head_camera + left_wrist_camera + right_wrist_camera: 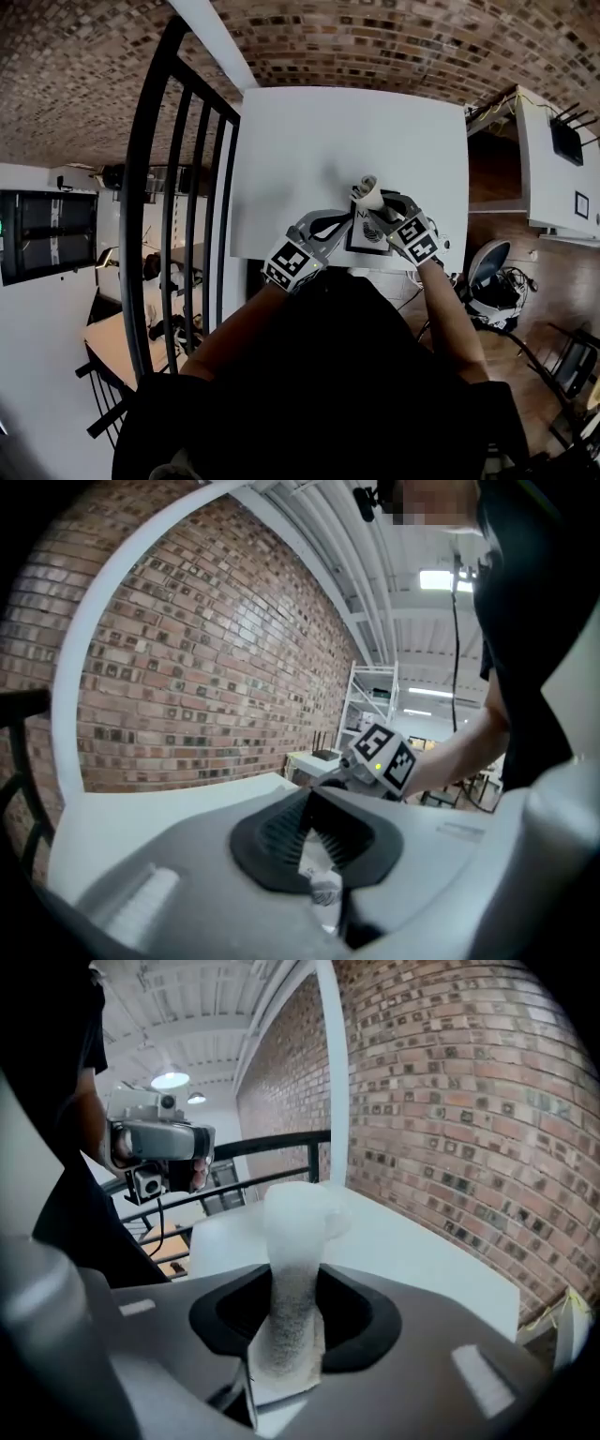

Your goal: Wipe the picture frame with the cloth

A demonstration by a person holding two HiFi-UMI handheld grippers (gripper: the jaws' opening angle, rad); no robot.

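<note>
The picture frame, dark-edged around a white print, is held up over the front edge of the white table. My left gripper is shut on its left side. In the left gripper view a thin edge of the frame sits pinched between the jaws of the left gripper. My right gripper is shut on a rolled white cloth just above the frame. In the right gripper view the cloth stands up out of the right gripper, and the left gripper shows far left.
A black metal railing runs along the table's left side. A brick wall backs the table. To the right are a white desk with a router and an office chair.
</note>
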